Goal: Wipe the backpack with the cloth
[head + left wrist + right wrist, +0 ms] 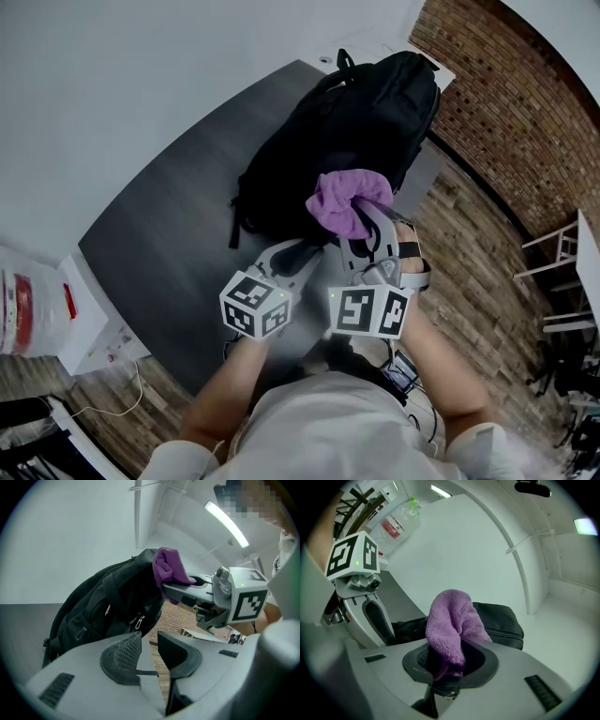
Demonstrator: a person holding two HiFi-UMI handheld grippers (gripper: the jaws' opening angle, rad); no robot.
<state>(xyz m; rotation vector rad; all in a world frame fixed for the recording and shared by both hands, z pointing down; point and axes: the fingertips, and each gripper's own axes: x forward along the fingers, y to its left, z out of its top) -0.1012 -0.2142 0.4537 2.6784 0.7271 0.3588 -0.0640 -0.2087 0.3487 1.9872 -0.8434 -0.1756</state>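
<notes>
A black backpack [347,131] lies on the dark grey table [169,234], its top handle pointing away from me. My right gripper [367,217] is shut on a bunched purple cloth [345,202], held just over the near end of the backpack. In the right gripper view the cloth [450,620] stands up out of the jaws, with the backpack [501,620] behind it. My left gripper [311,249] hovers beside it at the backpack's near edge. Its jaws stand a little apart with nothing between them [149,651]. The left gripper view also shows the backpack [108,606] and the cloth [166,569].
A white box [89,319] and a plastic bag [23,309] sit off the table's left corner. A brick wall [506,103] runs along the right, above wood flooring [469,281]. A white rack [572,272] stands at far right. A white wall lies behind the table.
</notes>
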